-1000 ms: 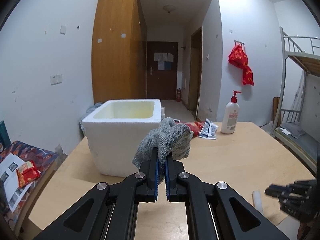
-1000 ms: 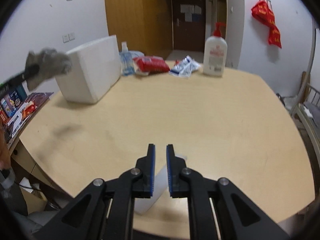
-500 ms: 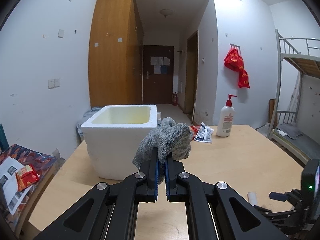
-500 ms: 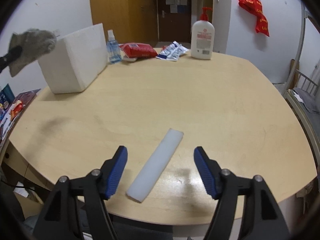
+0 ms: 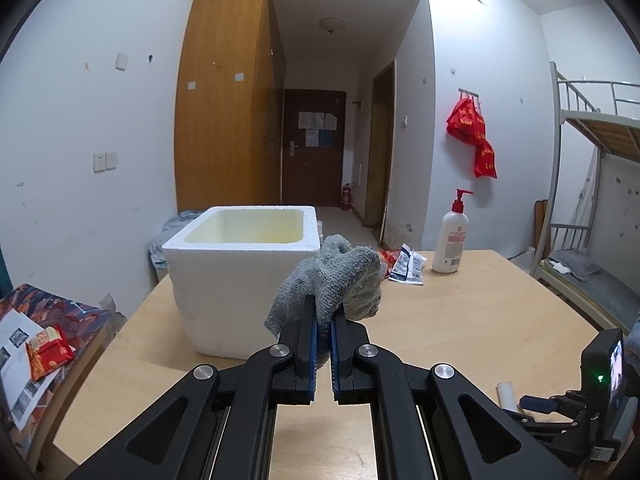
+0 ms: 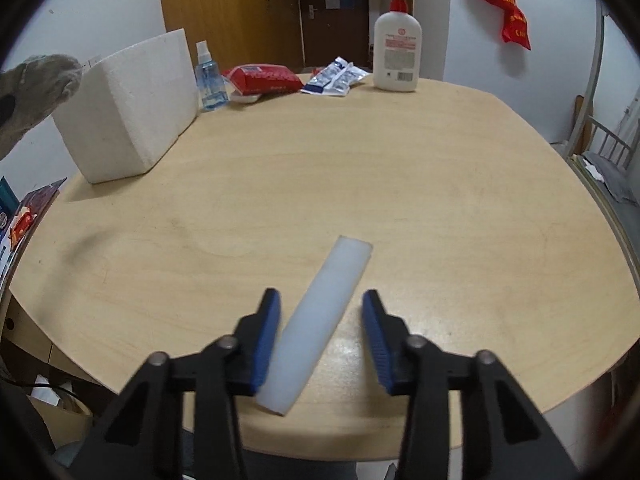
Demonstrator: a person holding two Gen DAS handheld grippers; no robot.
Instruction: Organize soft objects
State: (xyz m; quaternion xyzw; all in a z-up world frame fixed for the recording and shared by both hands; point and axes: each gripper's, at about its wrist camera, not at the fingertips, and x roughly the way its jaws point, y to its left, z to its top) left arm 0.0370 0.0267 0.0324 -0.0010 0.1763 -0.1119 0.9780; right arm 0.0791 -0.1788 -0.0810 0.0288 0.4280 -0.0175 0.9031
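My left gripper (image 5: 324, 312) is shut on a grey knitted glove (image 5: 336, 276) and holds it above the table, just in front of the open white foam box (image 5: 244, 276). The glove also shows at the left edge of the right wrist view (image 6: 32, 88). My right gripper (image 6: 320, 312) is open, its jaws on either side of a white foam strip (image 6: 320, 320) that lies flat near the table's front edge. The strip's end shows in the left wrist view (image 5: 506, 394).
At the back of the wooden table (image 6: 400, 184) stand a lotion pump bottle (image 6: 396, 52), a small spray bottle (image 6: 210, 80), a red packet (image 6: 264, 78) and blue-white sachets (image 6: 334, 78). A bunk bed (image 5: 592, 216) stands right of the table.
My right gripper has opened and moved down over the foam strip, which now lies between its jaws. My left gripper still holds the glove, slightly higher and nearer the box.
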